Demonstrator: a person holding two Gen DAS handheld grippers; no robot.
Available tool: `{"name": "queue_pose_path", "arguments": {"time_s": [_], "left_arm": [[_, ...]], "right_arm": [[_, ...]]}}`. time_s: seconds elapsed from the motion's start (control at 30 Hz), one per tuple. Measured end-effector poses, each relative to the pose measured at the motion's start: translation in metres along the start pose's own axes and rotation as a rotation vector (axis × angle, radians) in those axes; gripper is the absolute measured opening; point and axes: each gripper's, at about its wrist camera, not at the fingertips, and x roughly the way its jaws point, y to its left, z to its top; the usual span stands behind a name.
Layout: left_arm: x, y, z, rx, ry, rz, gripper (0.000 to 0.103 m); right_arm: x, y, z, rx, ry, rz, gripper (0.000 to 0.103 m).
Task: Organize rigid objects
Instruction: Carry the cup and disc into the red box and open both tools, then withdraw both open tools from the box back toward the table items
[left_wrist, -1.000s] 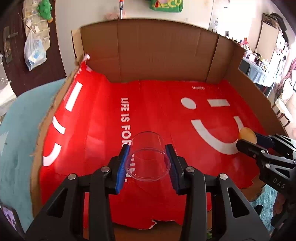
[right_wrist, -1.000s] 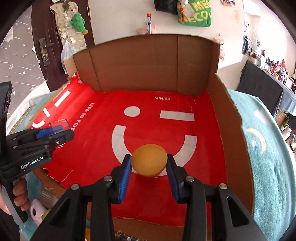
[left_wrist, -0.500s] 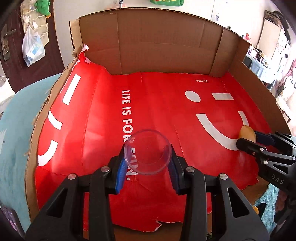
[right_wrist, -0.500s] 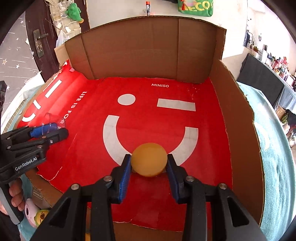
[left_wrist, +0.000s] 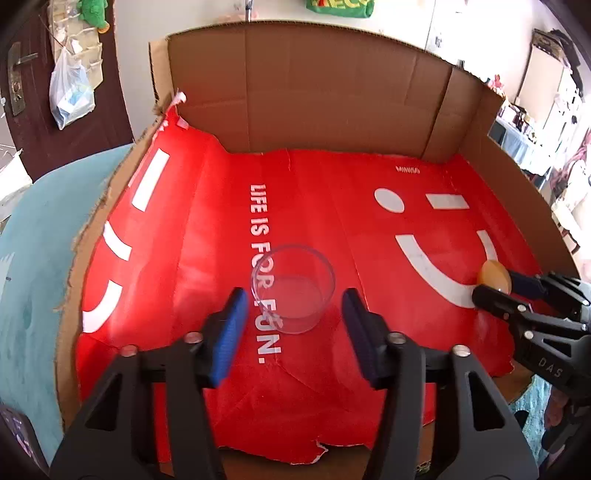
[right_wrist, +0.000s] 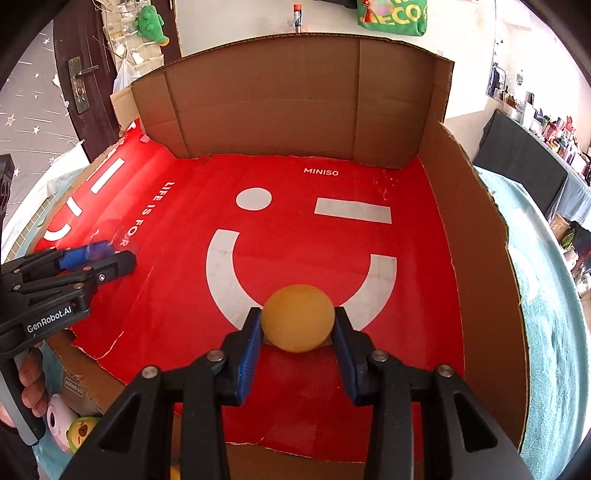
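A clear plastic cup (left_wrist: 293, 288) stands upright on the red liner (left_wrist: 325, 206) of the cardboard box, over the white lettering. My left gripper (left_wrist: 291, 314) is open, its blue pads apart on either side of the cup and not touching it; it also shows in the right wrist view (right_wrist: 99, 256). My right gripper (right_wrist: 298, 332) is shut on an orange ball (right_wrist: 298, 317), held low over the white smile mark. The ball also shows in the left wrist view (left_wrist: 494, 277).
The cardboard box (right_wrist: 295, 92) has tall back and right walls and a low torn front edge. A teal cloth (right_wrist: 554, 295) lies under and around it. Small toys (right_wrist: 70, 424) sit outside the box's front left corner.
My left gripper lowered the clear cup onto the red liner and opened, letting it go. My right gripper moved down and slightly forward with the orange ball in it.
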Motion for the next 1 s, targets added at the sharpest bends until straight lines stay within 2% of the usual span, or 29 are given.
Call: {"name": "queue_pose_path", "arguments": {"time_s": [0.07,0.23,0.33,0.47,0.53,0.6,0.77,0.9,1.0], "left_arm": [[-0.004,-0.001,0.0,0.006,-0.019,0.013,0.061],[-0.017,-0.009,-0.001,0.039,-0.061,0.042,0.064],[-0.025,-0.011,-0.001,0.04,-0.075,0.038,0.071],[-0.036,-0.013,-0.001,0.033,-0.082,0.038,0.072],[-0.042,-0.013,-0.003,0.031,-0.101,0.041,0.076],[-0.05,-0.014,-0.004,0.033,-0.124,0.052,0.079],[-0.068,-0.013,-0.01,0.023,-0.171,0.049,0.096],[-0.08,-0.014,-0.016,0.026,-0.212,0.068,0.098],[-0.087,-0.016,-0.022,0.032,-0.228,0.064,0.103]], "right_arm": [[-0.001,0.0,-0.001,-0.001,-0.005,0.0,0.041],[-0.007,0.0,-0.003,0.001,-0.023,0.002,0.049],[-0.014,0.002,-0.005,0.001,-0.043,0.009,0.053],[-0.028,0.007,-0.007,0.0,-0.084,0.015,0.06],[-0.036,0.01,-0.008,-0.004,-0.108,0.017,0.063],[-0.043,0.013,-0.01,-0.01,-0.13,0.016,0.07],[-0.061,0.02,-0.018,-0.024,-0.188,0.011,0.086],[-0.075,0.021,-0.024,-0.02,-0.228,0.02,0.102],[-0.082,0.023,-0.028,-0.019,-0.256,0.03,0.103]]}}
